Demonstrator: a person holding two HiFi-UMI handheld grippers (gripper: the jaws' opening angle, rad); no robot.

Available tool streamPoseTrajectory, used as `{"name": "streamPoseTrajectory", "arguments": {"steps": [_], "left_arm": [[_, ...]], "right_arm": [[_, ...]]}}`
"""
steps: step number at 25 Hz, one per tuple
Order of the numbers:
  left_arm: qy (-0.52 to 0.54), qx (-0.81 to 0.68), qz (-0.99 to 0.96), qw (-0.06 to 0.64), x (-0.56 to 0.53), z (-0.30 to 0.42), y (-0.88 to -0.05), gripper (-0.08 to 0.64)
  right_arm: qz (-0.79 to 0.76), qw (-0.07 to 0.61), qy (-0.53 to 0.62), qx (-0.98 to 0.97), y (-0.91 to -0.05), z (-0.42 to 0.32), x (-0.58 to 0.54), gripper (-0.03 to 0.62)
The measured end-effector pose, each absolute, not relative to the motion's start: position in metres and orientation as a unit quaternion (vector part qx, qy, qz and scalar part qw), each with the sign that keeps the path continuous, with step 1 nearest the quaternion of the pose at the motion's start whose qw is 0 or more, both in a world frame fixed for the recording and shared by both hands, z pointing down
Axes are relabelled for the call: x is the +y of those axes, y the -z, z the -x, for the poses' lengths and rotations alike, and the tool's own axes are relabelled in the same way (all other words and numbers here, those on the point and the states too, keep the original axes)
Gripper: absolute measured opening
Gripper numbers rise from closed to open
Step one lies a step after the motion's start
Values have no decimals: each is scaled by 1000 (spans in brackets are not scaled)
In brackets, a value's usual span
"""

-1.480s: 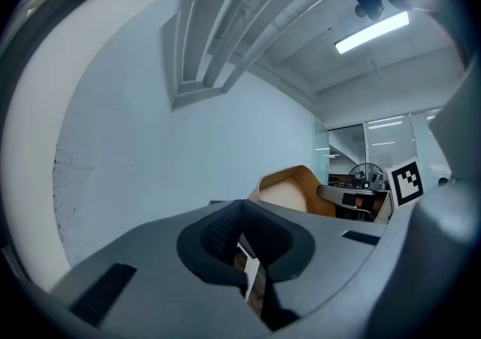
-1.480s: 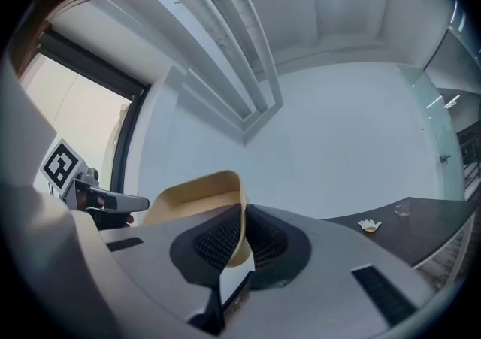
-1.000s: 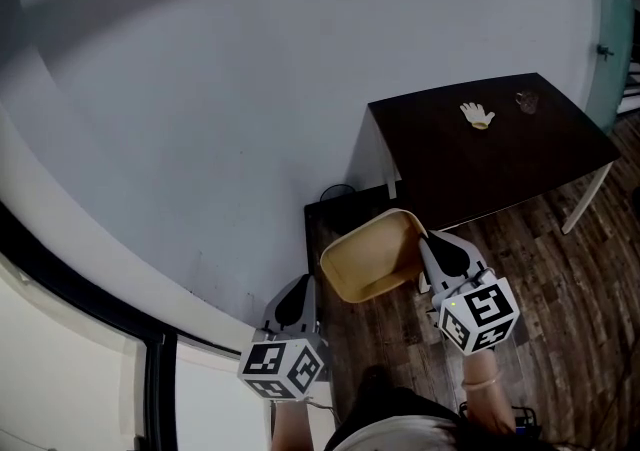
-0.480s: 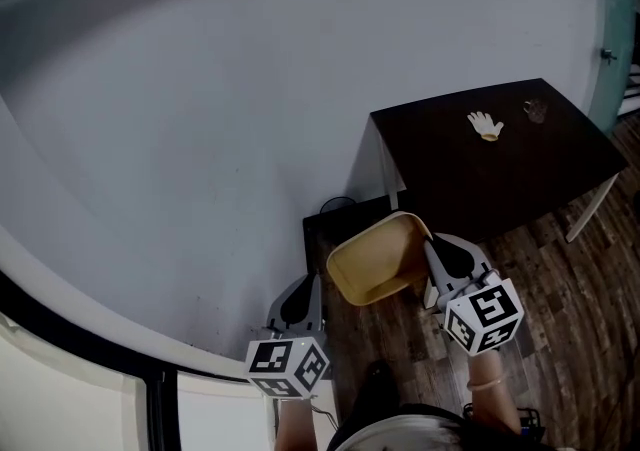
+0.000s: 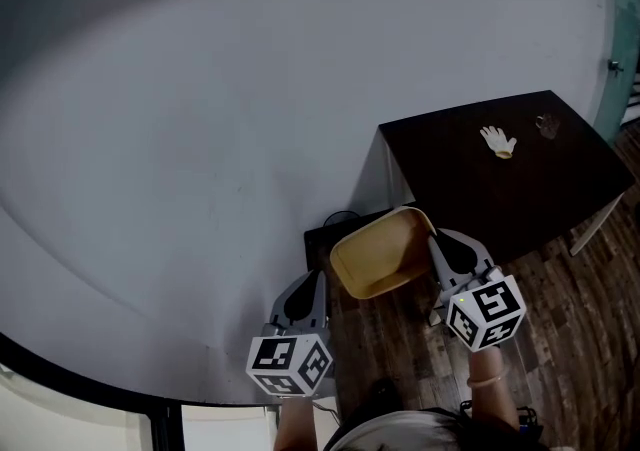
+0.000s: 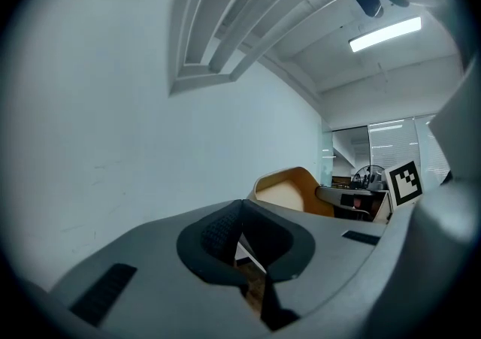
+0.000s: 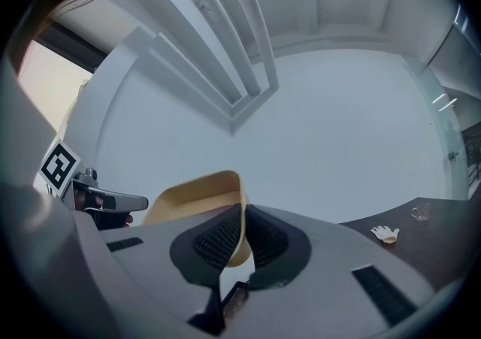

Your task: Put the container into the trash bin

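Wall (image 5: 220, 119) near; right gripper (image 5: 432, 239) pinches container (image 5: 378, 259) rim.

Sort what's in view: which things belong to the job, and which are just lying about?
Job: container, clamped in right gripper; dark bin by the wall.
Lying about: white glove and small clear object on the dark table.
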State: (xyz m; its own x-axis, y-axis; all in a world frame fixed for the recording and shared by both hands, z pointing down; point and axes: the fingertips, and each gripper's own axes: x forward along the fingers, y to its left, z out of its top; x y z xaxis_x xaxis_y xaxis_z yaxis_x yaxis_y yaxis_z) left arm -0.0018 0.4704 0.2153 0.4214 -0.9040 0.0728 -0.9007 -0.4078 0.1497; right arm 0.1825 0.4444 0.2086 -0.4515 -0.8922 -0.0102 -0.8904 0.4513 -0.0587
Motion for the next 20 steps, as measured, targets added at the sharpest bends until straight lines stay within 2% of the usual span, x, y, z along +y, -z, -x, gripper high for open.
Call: {"name": "streamPoseTrajectory", "arguments": {"steps": [20], "left_arm": [[29, -531, -843, 85, 359, 56, -204, 20]], "right_arm": [[538, 29, 16, 842, -189, -125, 330, 21]]}}
